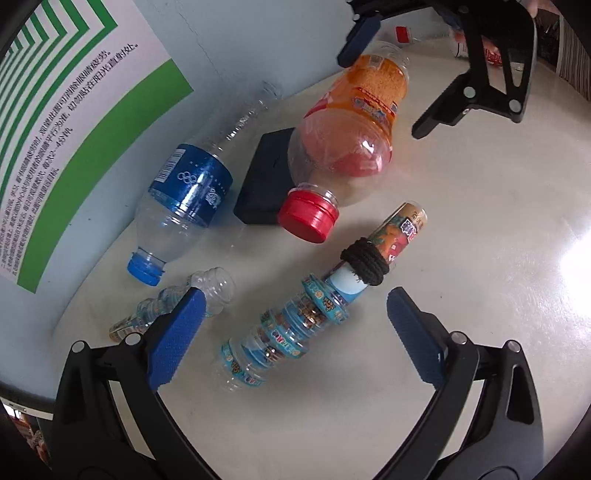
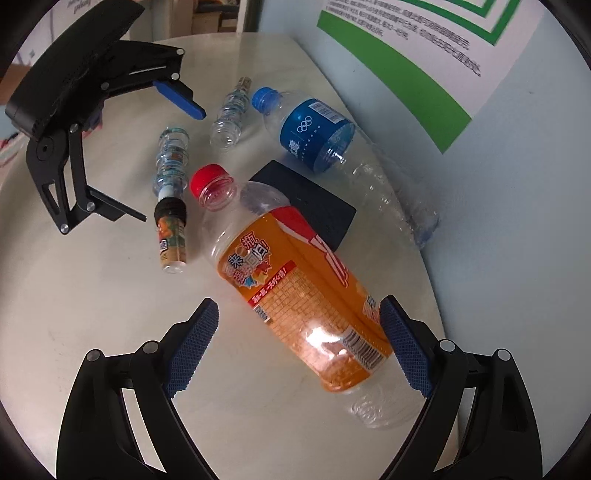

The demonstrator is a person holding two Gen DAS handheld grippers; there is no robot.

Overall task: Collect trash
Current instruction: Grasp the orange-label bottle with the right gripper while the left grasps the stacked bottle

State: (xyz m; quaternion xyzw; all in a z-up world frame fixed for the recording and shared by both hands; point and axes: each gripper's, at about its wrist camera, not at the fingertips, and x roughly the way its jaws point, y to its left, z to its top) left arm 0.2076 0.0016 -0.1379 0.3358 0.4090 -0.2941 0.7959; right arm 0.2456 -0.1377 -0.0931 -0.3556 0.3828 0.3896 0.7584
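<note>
Several empty plastic bottles lie on a round white table (image 1: 461,229). A large orange-labelled bottle (image 2: 306,295) with a red cap (image 2: 208,179) lies between the fingers of my right gripper (image 2: 299,328). That gripper is open and straddles the bottle's lower body. The left wrist view shows the right gripper (image 1: 380,96) over this orange bottle (image 1: 354,122). My left gripper (image 1: 295,325) is open around a slim ribbed bottle (image 1: 280,332) with a black hair tie (image 1: 365,264) wound on it. The right wrist view shows the left gripper (image 2: 170,166) open above that slim bottle (image 2: 171,192).
A blue-labelled water bottle (image 1: 184,195) and a small clear bottle (image 1: 210,291) lie near the wall. A black flat box (image 1: 266,181) sits under the orange bottle's neck. A red-capped bottle (image 1: 404,35) lies far back. A green-and-white poster (image 1: 74,129) hangs on the wall.
</note>
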